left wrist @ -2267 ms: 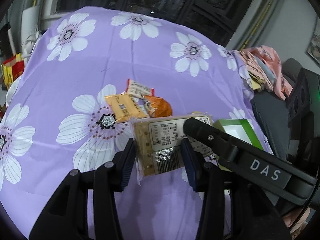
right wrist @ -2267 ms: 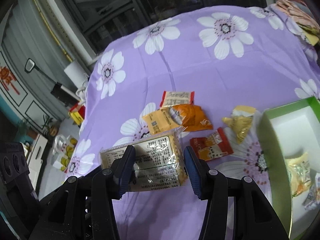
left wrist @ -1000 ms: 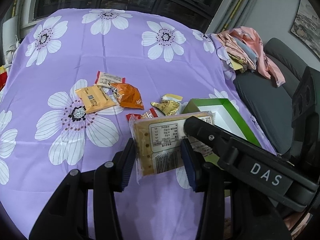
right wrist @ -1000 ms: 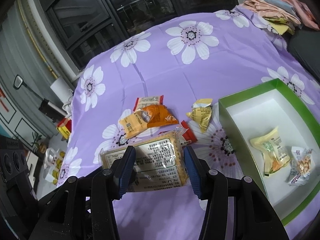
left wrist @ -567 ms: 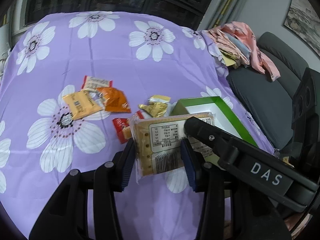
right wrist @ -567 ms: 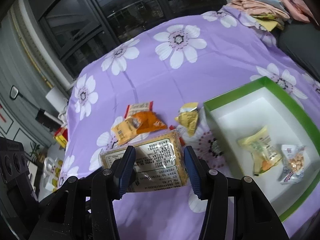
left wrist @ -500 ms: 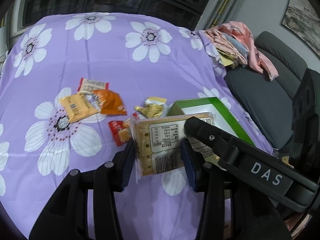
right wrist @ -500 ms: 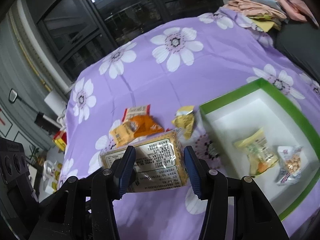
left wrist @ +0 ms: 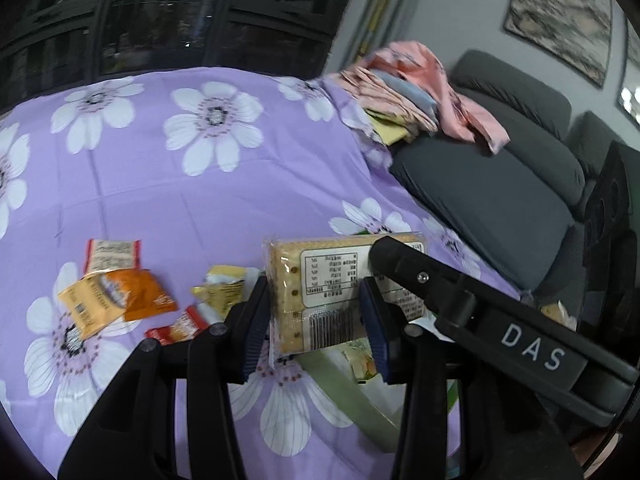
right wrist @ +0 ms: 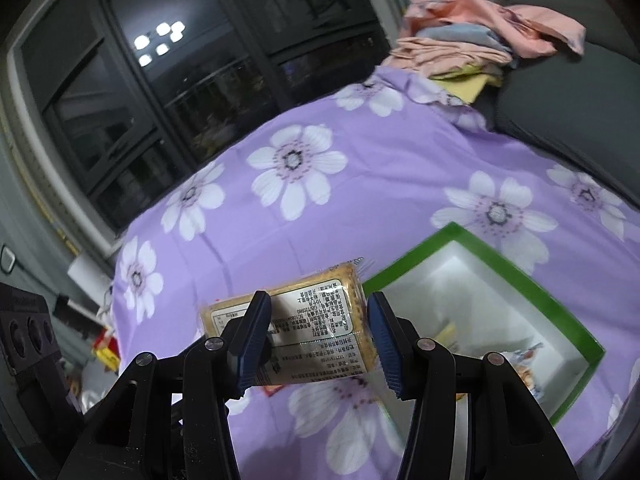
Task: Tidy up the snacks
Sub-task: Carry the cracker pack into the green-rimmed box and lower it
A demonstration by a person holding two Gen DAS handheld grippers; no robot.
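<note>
A long clear packet of crackers (left wrist: pixel 320 292) hangs in the air, held by both grippers. My left gripper (left wrist: pixel 316 320) has its blue pads on one end, and its jaws are closing a little tighter on it. My right gripper (right wrist: pixel 316 332) is shut on the other end of the cracker packet (right wrist: pixel 316 316); one of its fingers (left wrist: pixel 420 276) crosses the left wrist view. A green-rimmed white box (right wrist: pixel 532 280) lies just right of the packet, with a few small snack bags (right wrist: pixel 524 364) inside. Loose snacks lie to the left: an orange bag (left wrist: pixel 140 292), a gold one (left wrist: pixel 222 288), a red one (left wrist: pixel 180 326).
A purple cloth with white flowers (left wrist: pixel 200 200) covers the table. A pile of folded pink clothes (left wrist: pixel 400 92) sits at its far right corner, beside a grey sofa (left wrist: pixel 500 184). Dark windows stand behind. The box's near rim (left wrist: pixel 352 400) shows blurred below the packet.
Both grippers have carried the cracker packet to the right and upward; the loose snacks have slid left in view, and the green box now lies below and beside the packet.
</note>
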